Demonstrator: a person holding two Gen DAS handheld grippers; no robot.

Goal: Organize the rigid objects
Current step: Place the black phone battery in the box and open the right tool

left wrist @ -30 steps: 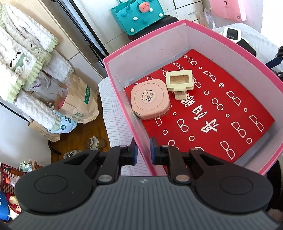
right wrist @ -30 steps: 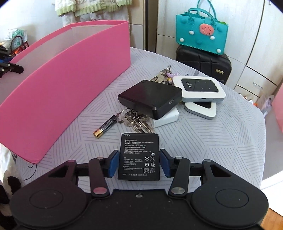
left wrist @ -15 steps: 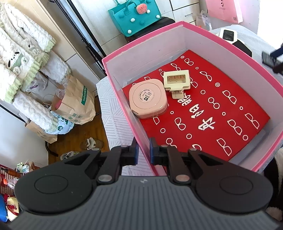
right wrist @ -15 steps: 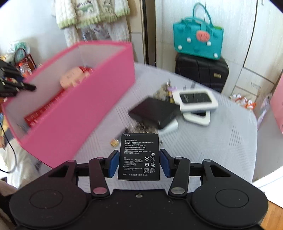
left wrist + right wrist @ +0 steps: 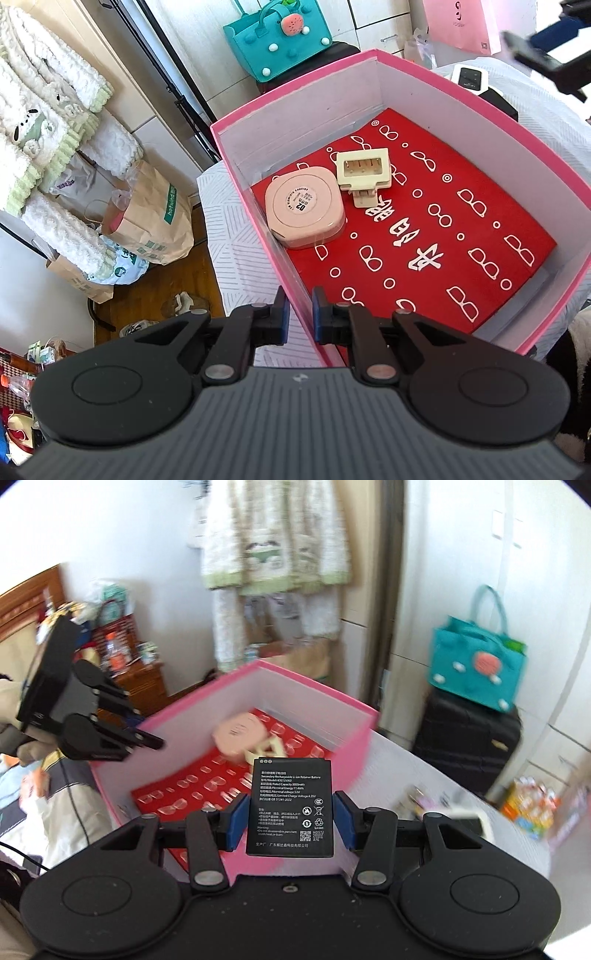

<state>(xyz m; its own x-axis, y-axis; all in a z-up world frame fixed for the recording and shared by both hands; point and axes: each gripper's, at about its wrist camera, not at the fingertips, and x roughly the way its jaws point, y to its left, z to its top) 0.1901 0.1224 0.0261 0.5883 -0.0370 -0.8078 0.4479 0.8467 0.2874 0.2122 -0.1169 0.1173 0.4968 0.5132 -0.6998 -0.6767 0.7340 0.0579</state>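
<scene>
Gripping the black battery [image 5: 290, 806] between its blue pads, right gripper [image 5: 290, 821] holds it above the pink box [image 5: 476, 101], over the near wall. Inside the box on the red liner [image 5: 436, 236]: pink square case [image 5: 304, 206] touching the beige charger cradle [image 5: 364, 173]. Left gripper [image 5: 298, 315] is clamped on the box's side wall.

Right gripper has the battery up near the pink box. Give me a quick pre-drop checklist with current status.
1. Battery clamped in right gripper: ok.
2. Left gripper pinching pink box wall: ok.
3. Bare red liner for a landing spot: ok.
4. Pink case and beige charger away from that spot: ok.
5. Battery fully past the rim: cannot tell.
6. Right-wrist view steady: not ok, blurred.
</scene>
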